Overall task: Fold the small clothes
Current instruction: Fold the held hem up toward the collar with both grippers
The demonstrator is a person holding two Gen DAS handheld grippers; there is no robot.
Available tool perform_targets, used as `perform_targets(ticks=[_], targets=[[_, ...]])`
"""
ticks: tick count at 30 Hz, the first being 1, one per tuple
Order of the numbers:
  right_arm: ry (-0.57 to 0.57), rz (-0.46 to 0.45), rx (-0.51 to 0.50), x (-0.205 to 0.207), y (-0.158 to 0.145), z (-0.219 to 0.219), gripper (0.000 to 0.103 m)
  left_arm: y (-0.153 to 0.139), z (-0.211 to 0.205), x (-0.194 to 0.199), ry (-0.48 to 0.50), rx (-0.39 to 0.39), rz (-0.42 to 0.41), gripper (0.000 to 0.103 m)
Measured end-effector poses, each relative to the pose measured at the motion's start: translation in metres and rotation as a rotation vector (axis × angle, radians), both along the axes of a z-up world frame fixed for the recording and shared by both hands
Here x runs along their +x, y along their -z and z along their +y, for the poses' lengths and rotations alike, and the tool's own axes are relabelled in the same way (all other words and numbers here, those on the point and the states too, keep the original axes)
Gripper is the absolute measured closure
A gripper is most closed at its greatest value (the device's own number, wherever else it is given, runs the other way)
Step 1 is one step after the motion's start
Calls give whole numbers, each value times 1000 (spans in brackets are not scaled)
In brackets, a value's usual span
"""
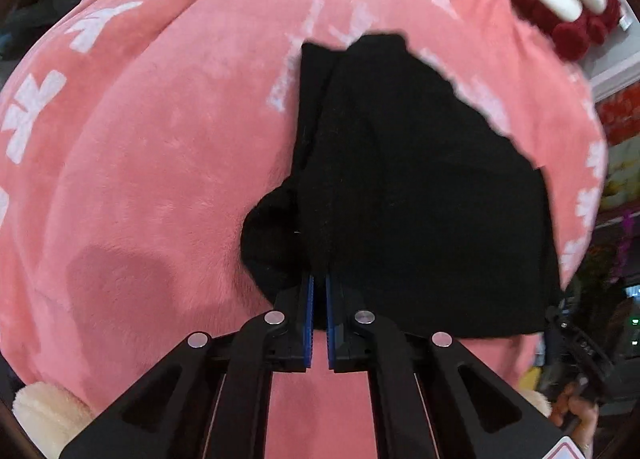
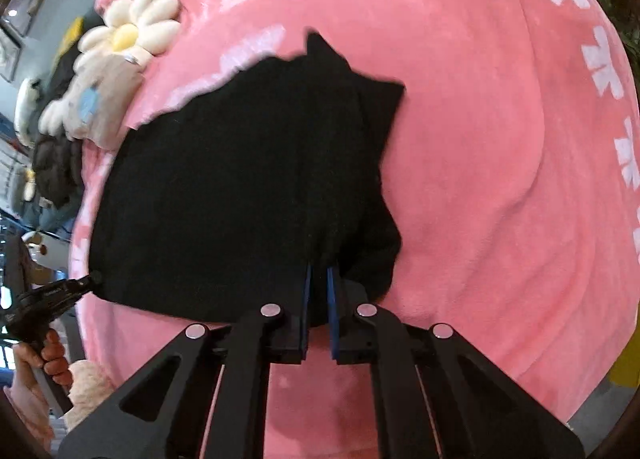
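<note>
Left tongs [image 1: 319, 283] and right tongs [image 2: 320, 275], each with blue pads, are clenched on the near edge of a black garment [image 1: 420, 195], pinching a ridge of its cloth. The garment lies on a pink plush blanket [image 1: 152, 163] printed with white characters, too blurred to read. Farther off, a daisy-shaped plush toy [image 2: 128, 33] sits at the blanket's edge, and a dark red plush item [image 1: 568, 23] lies at the far corner.

Each tool, left tool [image 1: 319, 287] and right tool [image 2: 319, 279], is matte black, with blue ribbed pads [image 1: 307, 311] (thin strips), angular linkage arms, round silver pivot pins [image 2: 270, 310].
</note>
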State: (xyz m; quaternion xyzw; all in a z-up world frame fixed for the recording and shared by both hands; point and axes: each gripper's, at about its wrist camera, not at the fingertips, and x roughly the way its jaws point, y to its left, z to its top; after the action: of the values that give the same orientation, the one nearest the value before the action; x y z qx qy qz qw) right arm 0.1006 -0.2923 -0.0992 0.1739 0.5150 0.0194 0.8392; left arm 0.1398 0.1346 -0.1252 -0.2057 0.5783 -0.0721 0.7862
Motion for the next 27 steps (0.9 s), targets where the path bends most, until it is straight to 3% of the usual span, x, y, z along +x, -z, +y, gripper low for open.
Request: perform_targets(ticks=[2, 4, 7, 9, 10, 11, 14, 16, 18, 20, 21, 22, 23, 24, 25, 26, 27], targets=[[-10, -11, -11, -7, -8, -4, 97, -15, 7, -9, 17, -18, -18, 100], [-38, 50, -75, -8, 13, -6, 96, -11, 12, -14, 23, 6, 3, 100], [-19, 156, -135, -5, 40, -9, 96, 19, 7, -12, 38, 133, 85, 100], [28, 91, -79, -11, 24, -14, 92, 24, 5, -14, 28, 125, 110, 100], [54, 52, -66, -14, 14, -17, 91, 17, 7, -17, 5, 106, 82, 95], [66, 34, -66, -15, 9, -18, 87, 11, 7, -18, -7, 102, 64, 83], [65, 16, -95, -7, 3, -22, 85, -13, 7, -20, -45, 122, -16, 69], [35, 25, -105, 4, 9, -22, 75, -23, 4, -16, -40, 142, -45, 64], [-23, 11, -116, 10, 10, -17, 56, -29, -2, -10, -21, 156, -55, 51], [-133, -19, -110, 19, 9, -7, 38, -35, -9, -7, 3, 159, -62, 50], [-191, -30, -114, 19, 10, 0, 37, -34, -13, -7, 16, 154, -62, 50], [-249, -22, -117, 22, 14, 5, 37, -33, -14, -6, 26, 148, -58, 46], [-288, -1, -110, 26, 17, 7, 47, -31, -18, -4, 34, 146, -51, 45], [-325, 39, -73, 31, 22, 7, 62, -27, -25, -3, 40, 149, -42, 45], [-336, 52, -34, 35, 18, 4, 89, -22, -29, 0, 49, 162, -20, 45], [-330, 24, -21, 37, 7, 1, 97, -20, -32, 0, 54, 176, -4, 45], [-314, -28, -8, 36, -10, -5, 97, -19, -34, 1, 59, 179, -3, 45]])
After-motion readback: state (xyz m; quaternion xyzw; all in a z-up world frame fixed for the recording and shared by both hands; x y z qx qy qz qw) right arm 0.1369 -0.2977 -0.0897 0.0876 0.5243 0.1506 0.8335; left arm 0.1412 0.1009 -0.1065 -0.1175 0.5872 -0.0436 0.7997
